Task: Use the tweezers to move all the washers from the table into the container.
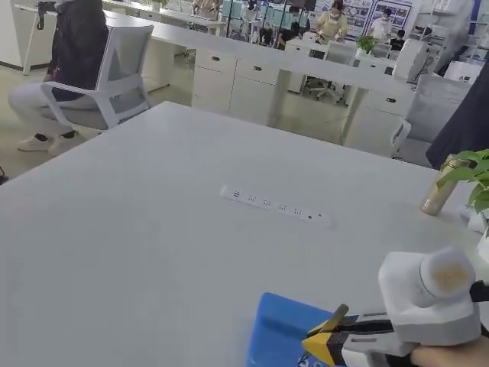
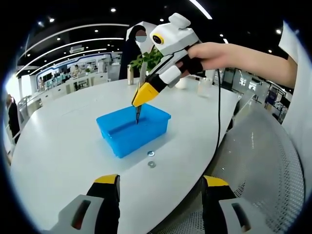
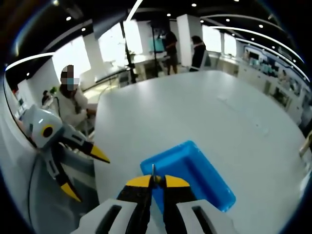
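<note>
**Bench** (image 1: 153, 229): broad, white, matt top, set in an open-plan office with recessed ceiling lights.
**Container** (image 2: 131, 141): blue, rectangular, open-topped, standing on the bench.
**Washers** (image 2: 150, 153): two, small, metal. They lie flat on the bench just beside the container's wall, outside it and slightly apart from each other.
**Tweezers** (image 2: 138, 109): upright, tips down inside the container. Whether they touch its floor or carry anything cannot be told.
**Right tongs** (image 3: 157, 181): yellow-tipped, clamped together on the tweezers above the container, held by a hand (image 2: 209, 51).
**Left tongs** (image 2: 161, 181): jaws wide apart, holding nothing, on the washers' side of the container and well back from it.
**Power strip** (image 1: 275, 205): white, flat, beyond the container at mid-bench.
**Bottle** (image 1: 442, 187) and **plant** (image 1: 474, 172): on the bench beyond the container, to its right.
**Chair** (image 1: 122, 69) with a seated person (image 1: 72, 46), and white cabinets (image 1: 229, 84): past the bench's far edge, well apart from the container.
</note>
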Tool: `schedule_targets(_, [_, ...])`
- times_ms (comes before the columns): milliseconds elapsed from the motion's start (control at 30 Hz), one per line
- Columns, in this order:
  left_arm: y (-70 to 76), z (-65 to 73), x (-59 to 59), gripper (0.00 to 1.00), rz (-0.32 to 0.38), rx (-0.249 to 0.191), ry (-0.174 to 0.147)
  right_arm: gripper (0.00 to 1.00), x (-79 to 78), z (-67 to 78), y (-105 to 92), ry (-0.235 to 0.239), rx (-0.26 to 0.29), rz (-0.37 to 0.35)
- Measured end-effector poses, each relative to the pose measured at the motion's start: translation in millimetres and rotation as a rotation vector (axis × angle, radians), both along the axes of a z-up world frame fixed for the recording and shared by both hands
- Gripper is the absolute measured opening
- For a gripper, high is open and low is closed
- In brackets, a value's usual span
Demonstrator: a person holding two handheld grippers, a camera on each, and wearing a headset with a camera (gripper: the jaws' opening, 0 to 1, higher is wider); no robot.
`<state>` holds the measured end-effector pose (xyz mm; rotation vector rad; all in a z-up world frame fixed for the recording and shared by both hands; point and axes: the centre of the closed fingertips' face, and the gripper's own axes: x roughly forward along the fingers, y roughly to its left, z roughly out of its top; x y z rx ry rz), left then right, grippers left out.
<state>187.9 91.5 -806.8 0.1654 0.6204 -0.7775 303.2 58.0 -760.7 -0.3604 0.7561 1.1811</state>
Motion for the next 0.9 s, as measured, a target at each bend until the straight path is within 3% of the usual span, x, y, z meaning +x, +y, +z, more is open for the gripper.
schedule_targets(233, [-0.5, 0.0, -0.8, 0.67, -0.006, 0.000, 0.001, 0.04, -10.1, -10.9, -0.6, 0.026, -0.015, 0.028])
schedule_targets(367, [0.0, -0.1, -0.7, 0.67, -0.003, 0.001, 0.001, 0.04, -15.3, -8.9, 3.9, 0.049, 0.020, 0.031])
schedule_targets(567, [-0.5, -0.7, -1.1, 0.66, -0.008, 0.004, 0.003, 0.04, -26.9, -16.3, 7.1, 0.059, -0.005, 0.069])
schedule_targets(900, [-1.3, -2.0, -1.9, 0.66, -0.015, 0.008, 0.008, 0.04, -40.4, -44.1, 6.8, 0.090, -0.069, 0.103])
